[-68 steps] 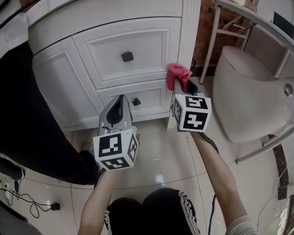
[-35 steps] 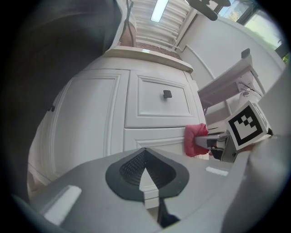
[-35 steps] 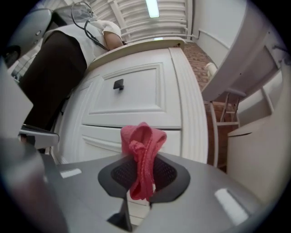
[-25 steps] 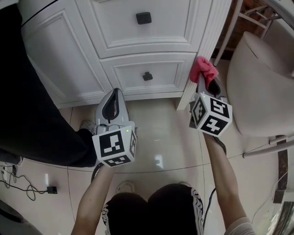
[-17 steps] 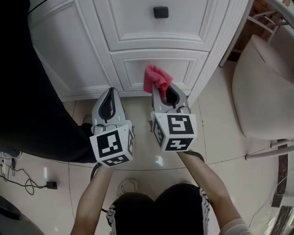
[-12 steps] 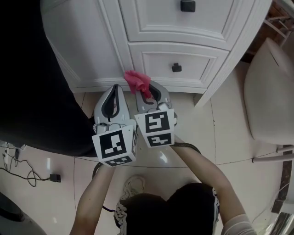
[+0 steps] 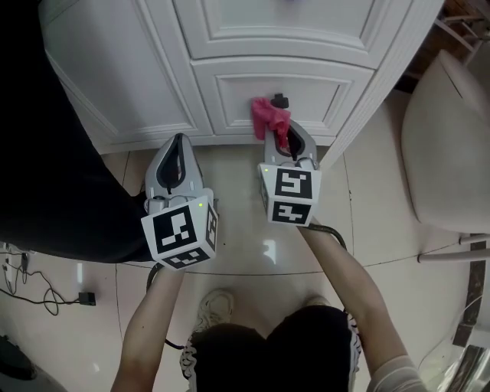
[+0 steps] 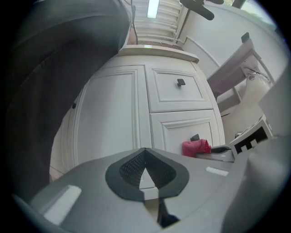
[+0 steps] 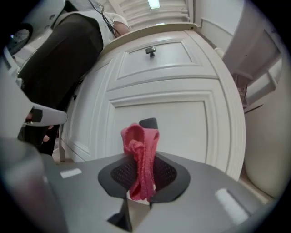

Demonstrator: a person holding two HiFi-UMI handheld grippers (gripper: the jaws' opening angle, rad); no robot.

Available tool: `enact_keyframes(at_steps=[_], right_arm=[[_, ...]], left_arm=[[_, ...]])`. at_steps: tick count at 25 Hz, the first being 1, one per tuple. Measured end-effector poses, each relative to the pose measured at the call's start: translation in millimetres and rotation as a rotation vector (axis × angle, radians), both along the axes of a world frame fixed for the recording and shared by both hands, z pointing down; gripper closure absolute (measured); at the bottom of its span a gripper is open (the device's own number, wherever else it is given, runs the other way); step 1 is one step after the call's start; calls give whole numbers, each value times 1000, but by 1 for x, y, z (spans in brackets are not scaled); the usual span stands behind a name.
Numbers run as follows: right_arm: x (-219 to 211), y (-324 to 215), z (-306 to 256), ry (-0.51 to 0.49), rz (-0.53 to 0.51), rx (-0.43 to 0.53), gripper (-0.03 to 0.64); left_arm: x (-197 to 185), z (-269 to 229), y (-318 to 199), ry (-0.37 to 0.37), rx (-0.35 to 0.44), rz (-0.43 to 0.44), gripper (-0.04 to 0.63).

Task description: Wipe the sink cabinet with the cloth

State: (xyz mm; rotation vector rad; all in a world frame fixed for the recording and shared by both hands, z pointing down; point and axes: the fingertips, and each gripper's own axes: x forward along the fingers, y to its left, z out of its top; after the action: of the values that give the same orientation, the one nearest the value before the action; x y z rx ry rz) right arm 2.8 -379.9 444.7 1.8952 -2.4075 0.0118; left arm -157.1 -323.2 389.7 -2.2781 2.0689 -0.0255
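Right gripper view: cloth [image 9: 140,154] clamped between fingers [image 9: 119,174].

Light was bright and even, coming from a ceiling lamp [image 8: 153,8] far above and beyond the jaws in both gripper views. The white cabinet [image 7: 253,46] ahead of the jaws carried only faint shadows in its panel grooves. A small glare spot shone on the glossy floor [image 7: 268,250] behind the jaws. Both gripper views bulged strongly and had black corners. The grey bodies nearest each lens were soft, while the cloth [image 9: 141,154] between the right gripper's [image 9: 138,182] jaws was sharp. The dark garment [image 7: 46,153] left of the jaws showed no detail.
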Motion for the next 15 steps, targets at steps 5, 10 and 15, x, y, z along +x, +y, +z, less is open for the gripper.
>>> enact_keyframes(at_steps=[5,10,15], right_arm=[[37,14,1,-27,33,15,554],[113,6,12,-149,194,-12,555],[155,12,21,-125,243,-7,555]], left_arm=[[23,-3,1,-24,-1,33,580],[41,-3,-3,-58,1,60,580],[60,4,-7,-71,-17,85,580]])
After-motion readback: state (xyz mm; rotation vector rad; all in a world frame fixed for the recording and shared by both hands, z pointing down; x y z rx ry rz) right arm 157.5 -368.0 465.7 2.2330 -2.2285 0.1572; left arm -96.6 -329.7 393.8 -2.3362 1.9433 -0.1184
